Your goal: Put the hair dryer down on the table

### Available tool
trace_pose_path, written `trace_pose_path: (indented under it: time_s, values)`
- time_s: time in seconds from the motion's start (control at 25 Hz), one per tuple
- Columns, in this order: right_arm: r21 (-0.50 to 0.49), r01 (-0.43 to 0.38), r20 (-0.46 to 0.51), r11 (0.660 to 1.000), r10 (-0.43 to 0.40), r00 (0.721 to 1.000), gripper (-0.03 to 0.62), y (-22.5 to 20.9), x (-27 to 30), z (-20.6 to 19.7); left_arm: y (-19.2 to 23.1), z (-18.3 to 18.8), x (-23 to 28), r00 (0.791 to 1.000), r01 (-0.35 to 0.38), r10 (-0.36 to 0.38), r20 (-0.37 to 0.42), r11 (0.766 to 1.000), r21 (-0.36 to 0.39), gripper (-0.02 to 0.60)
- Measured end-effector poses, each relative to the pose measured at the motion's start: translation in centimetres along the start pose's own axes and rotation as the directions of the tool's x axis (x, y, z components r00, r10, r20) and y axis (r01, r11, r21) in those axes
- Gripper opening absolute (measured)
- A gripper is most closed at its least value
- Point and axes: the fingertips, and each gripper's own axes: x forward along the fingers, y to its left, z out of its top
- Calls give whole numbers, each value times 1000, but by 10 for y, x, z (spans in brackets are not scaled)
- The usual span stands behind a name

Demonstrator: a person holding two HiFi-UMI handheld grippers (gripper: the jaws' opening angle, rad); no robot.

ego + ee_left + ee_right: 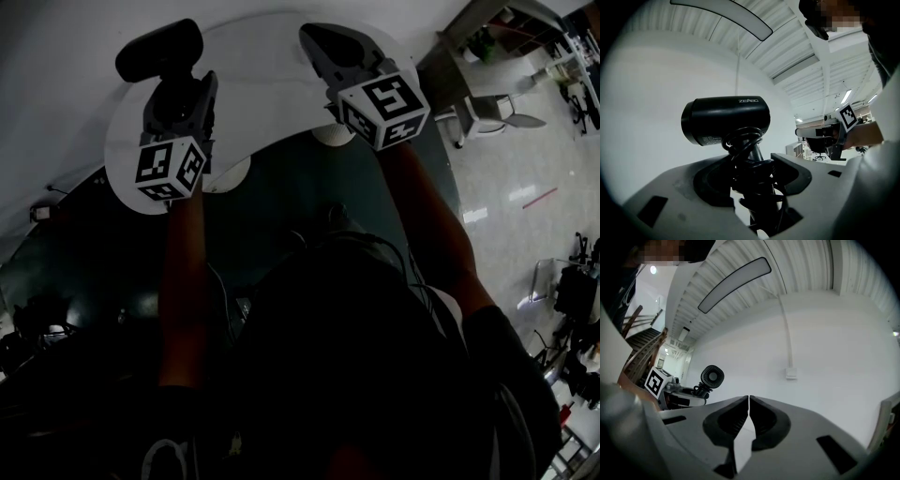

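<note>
Left gripper view: the left gripper is clamped on the black handle of the hair dryer. A coiled black cord is wound round the handle between the jaws. The dryer stands upright, and its barrel lies level above the jaws with the open end toward 9 o'clock. At 3 o'clock the right gripper shows side-on with its marker cube.

Right gripper view: the right gripper has its jaws together, tip against tip, with nothing between them. At 9 o'clock the dryer's round grille faces the camera.

Head view: the left gripper sits at 11 o'clock, with the dryer's barrel at its far end. The right gripper sits at 12 o'clock, well apart from the left one. Both reach over the white, rounded table. The dryer overlaps the table's 10 o'clock edge. Whether it touches the surface cannot be told.
</note>
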Motion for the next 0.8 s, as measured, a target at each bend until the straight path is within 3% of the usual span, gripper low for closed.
trace_pose_path:
  time_s: [0.8]
  values:
    - [21, -137, 31, 990, 136, 990, 11, -86, 60, -19, 12, -6, 78, 990, -138, 139, -32, 990, 29, 239]
